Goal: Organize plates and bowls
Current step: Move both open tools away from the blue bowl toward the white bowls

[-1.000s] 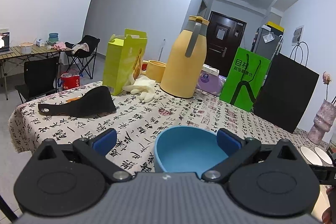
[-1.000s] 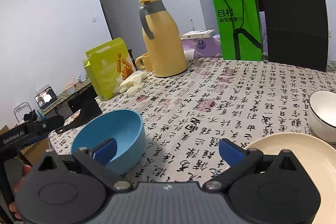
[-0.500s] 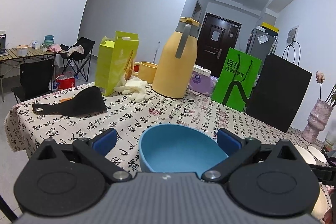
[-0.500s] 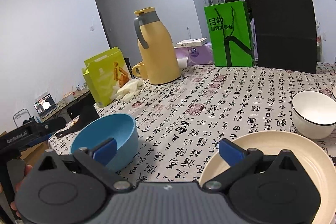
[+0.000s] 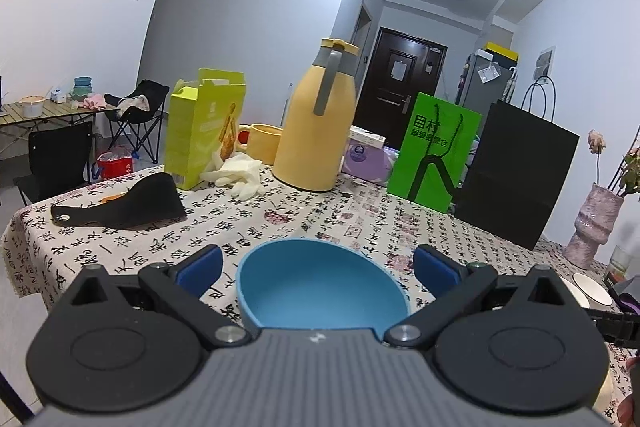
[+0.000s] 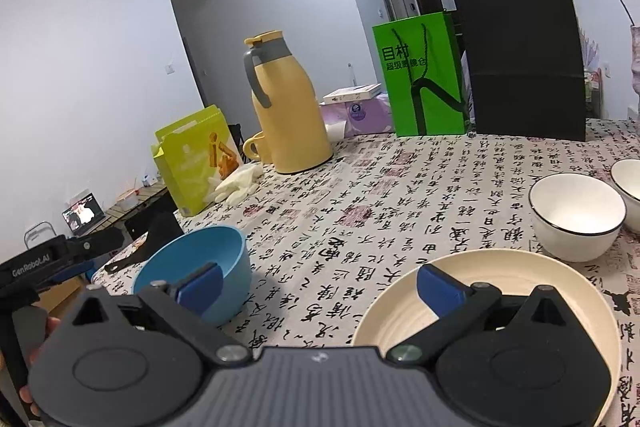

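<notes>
Two grippers, both spread, nothing pinched. Left gripper (image 5: 316, 265) sits low over the blue bowl (image 5: 320, 287), bowl between its fingers, contact unclear. Blue bowl rests on the table (image 6: 400, 195) near its left edge. Right gripper (image 6: 318, 285) hovers at the near edge; its right finger overlaps the cream plate (image 6: 520, 279). White bowl (image 6: 576, 215) just beyond the plate, a second white bowl (image 6: 630, 187) beside it at the right edge.

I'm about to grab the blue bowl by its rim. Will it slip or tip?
The blue bowl looks matte and thin-walled, probably light plastic, so likely grippy and sturdy. Its rounded, narrowing base suggests that it may rock if nudged. The left tongs are open around it.
</notes>
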The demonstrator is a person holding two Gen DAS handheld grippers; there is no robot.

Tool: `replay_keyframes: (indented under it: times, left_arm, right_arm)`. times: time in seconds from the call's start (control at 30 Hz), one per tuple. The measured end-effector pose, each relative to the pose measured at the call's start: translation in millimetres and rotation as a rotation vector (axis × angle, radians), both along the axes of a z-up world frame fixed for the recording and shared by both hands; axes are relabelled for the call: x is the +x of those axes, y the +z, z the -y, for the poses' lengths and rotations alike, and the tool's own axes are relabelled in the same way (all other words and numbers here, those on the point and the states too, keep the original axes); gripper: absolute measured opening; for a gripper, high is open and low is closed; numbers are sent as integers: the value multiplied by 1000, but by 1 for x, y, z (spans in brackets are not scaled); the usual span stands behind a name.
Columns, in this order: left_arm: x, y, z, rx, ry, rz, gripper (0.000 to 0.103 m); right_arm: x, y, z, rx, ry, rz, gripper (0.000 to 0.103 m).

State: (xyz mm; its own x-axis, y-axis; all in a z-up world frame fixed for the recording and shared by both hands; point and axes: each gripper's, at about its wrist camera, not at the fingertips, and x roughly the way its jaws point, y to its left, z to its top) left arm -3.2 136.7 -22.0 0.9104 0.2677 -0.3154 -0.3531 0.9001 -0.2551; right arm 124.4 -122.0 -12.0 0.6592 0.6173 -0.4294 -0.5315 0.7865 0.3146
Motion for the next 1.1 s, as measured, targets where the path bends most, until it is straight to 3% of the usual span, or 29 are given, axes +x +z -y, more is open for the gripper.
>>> replay_keyframes:
  times: [1.1]
  left_arm:
    - [40, 3, 56, 33, -101, -24, 103]
  right_arm:
    - [18, 0, 80, 32, -127, 45, 103]
